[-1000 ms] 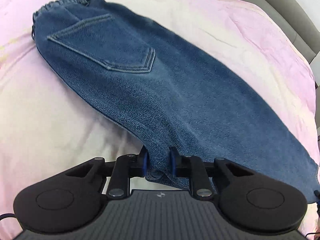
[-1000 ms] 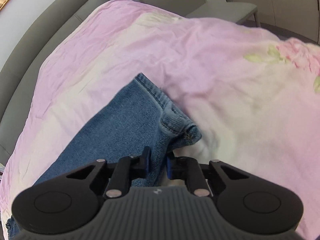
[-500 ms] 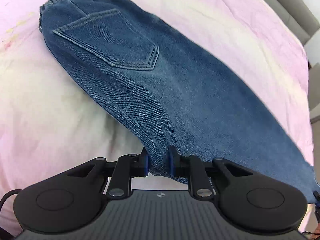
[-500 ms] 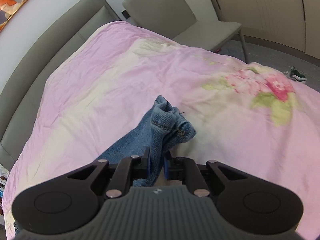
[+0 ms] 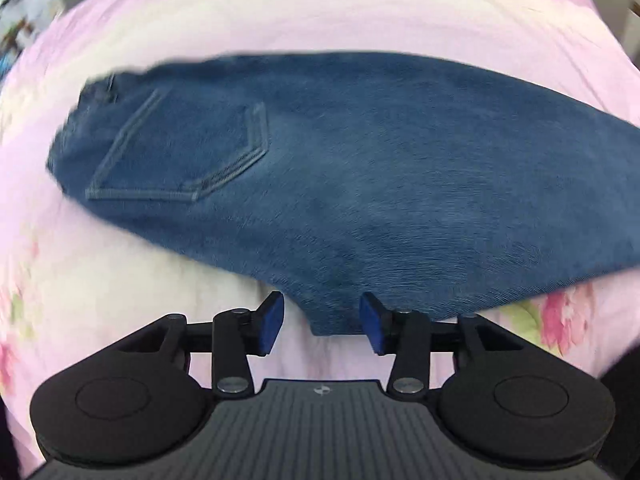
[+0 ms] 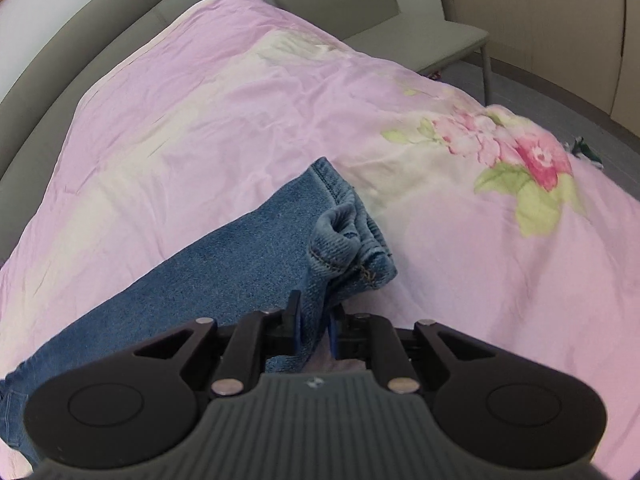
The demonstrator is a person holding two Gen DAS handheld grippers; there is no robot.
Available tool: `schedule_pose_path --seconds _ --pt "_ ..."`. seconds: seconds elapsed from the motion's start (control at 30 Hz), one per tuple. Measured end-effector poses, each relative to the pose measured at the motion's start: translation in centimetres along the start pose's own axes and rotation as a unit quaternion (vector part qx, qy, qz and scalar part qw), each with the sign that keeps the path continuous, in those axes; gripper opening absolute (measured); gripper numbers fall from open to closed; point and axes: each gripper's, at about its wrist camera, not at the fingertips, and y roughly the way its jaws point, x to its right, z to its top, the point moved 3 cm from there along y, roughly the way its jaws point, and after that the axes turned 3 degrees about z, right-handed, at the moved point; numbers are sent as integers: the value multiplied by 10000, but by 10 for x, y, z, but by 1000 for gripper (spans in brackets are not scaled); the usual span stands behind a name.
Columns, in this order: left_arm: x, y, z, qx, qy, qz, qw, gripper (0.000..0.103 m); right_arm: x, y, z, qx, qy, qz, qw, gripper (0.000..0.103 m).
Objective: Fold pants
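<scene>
Ahead of the left gripper (image 5: 322,322) the pants (image 5: 360,168) are matt blue denim, twilled and a little fuzzy, with raised stitching. Under both tools the sheet (image 6: 240,128) is thin, creased pink cloth with a soft sheen. The right gripper (image 6: 314,322) is matt black plastic, ribbed, with shiny metal pins.

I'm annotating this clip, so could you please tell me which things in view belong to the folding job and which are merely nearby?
Job: jeans, left gripper, right gripper, bedspread.
Nearby: grey chair, headboard.
</scene>
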Motion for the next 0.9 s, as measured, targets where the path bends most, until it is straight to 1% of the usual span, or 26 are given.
schedule_pose_path --seconds 0.07,0.17,0.2,0.23,0.3,0.4,0.47,0.53,0.6,0.67,0.7,0.77,0.83,0.9 --pt "16 -15 4 219 359 -71 9991 45 -12 -7 6 13 -217 23 9998 7" --pt "47 -28 17 509 807 -400 9946 44 -34 -19 14 60 -534 51 9985 7" --pt "60 -29 21 583 983 -490 9922 39 -43 -23 17 88 -654 69 9978 7" --pt "75 -30 25 661 1196 -575 9889 35 -52 -28 19 105 -774 90 9969 7" --pt "105 -29 30 784 1617 -767 9807 32 -70 -37 22 139 -1022 145 9946 7" --pt "146 -22 36 895 1996 -1153 9689 30 -98 -50 25 148 -1373 243 9901 7" --pt "170 -16 38 925 2086 -1442 9629 30 -113 -55 27 137 -1537 306 9875 7" --pt "192 -8 39 906 2103 -1718 9581 27 -130 -60 28 111 -1698 356 9848 7" --pt "211 -1 37 877 2116 -1960 9535 26 -143 -62 29 88 -1833 392 9822 7" --pt "226 8 32 805 2178 -2080 9502 25 -156 -64 29 61 -2001 424 9788 7" --pt "233 14 29 741 2211 -2103 9494 25 -163 -64 28 44 -2072 441 9773 7" --pt "242 29 23 569 2239 -2070 9507 24 -176 -65 27 1 -2187 510 9745 7" --pt "247 40 22 498 2187 -2057 9526 24 -189 -64 26 -34 -2298 591 9714 7" --pt "248 41 27 468 2077 -2144 9533 24 -204 -63 23 -90 -2398 729 9680 7"
